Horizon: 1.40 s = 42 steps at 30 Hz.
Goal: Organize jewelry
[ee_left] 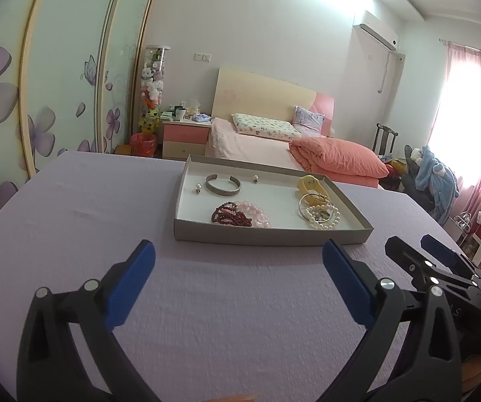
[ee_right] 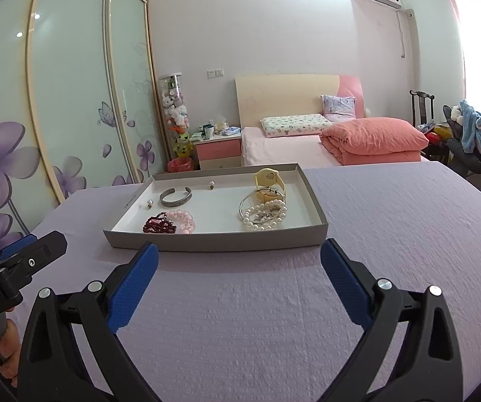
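Observation:
A shallow grey tray (ee_left: 267, 236) (ee_right: 206, 243) with a white floor sits on the lilac tablecloth. In it lie a silver cuff (ee_left: 223, 186) (ee_right: 175, 197), two small earrings (ee_left: 197, 188) (ee_left: 255, 178), dark red beads (ee_left: 230, 216) (ee_right: 159, 224) against pink beads (ee_left: 257, 212) (ee_right: 183, 219), a pearl bracelet with a silver bangle (ee_left: 320, 216) (ee_right: 263, 216), and a yellow watch (ee_left: 310, 184) (ee_right: 268, 181). My left gripper (ee_left: 238, 254) and right gripper (ee_right: 238, 256) are open and empty, just short of the tray's near wall.
The right gripper shows at the right edge of the left wrist view (ee_left: 441, 264); the left gripper shows at the left edge of the right wrist view (ee_right: 22, 258). Beyond the table are a bed (ee_right: 307, 147), a nightstand (ee_right: 218, 149) and a wardrobe (ee_right: 66, 100).

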Each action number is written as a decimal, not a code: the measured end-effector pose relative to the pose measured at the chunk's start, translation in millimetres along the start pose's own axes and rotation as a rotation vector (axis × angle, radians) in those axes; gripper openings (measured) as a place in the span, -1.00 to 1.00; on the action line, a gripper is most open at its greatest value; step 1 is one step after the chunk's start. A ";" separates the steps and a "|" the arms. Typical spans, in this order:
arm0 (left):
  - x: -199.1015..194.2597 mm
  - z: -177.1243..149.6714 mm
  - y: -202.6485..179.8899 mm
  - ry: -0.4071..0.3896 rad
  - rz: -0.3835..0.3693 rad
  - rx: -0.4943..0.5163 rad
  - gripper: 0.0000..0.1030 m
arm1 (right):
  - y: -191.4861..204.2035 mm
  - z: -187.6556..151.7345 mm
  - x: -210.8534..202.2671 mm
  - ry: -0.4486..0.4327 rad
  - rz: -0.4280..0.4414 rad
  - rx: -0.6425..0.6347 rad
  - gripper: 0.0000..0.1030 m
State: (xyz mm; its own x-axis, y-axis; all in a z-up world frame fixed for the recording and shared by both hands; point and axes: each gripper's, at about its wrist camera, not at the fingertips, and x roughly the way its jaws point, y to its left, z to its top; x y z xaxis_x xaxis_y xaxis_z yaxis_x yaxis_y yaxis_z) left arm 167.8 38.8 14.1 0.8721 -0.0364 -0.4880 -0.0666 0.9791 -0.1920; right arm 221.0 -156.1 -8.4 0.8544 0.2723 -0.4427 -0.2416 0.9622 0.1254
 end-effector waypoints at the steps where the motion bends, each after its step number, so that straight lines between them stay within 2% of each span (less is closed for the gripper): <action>1: 0.0 -0.1 -0.1 0.001 0.001 -0.001 0.90 | -0.3 0.2 0.1 0.002 0.000 0.001 0.88; 42: -1.8 2.2 -0.6 -0.002 0.010 0.010 0.91 | 0.1 0.8 1.6 0.003 0.009 0.005 0.88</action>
State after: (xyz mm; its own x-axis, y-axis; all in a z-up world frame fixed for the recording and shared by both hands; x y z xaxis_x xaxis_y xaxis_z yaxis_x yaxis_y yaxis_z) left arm 167.3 38.7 16.9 0.8723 -0.0262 -0.4883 -0.0707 0.9813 -0.1788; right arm 222.7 -155.5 -8.4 0.8508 0.2805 -0.4443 -0.2468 0.9598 0.1334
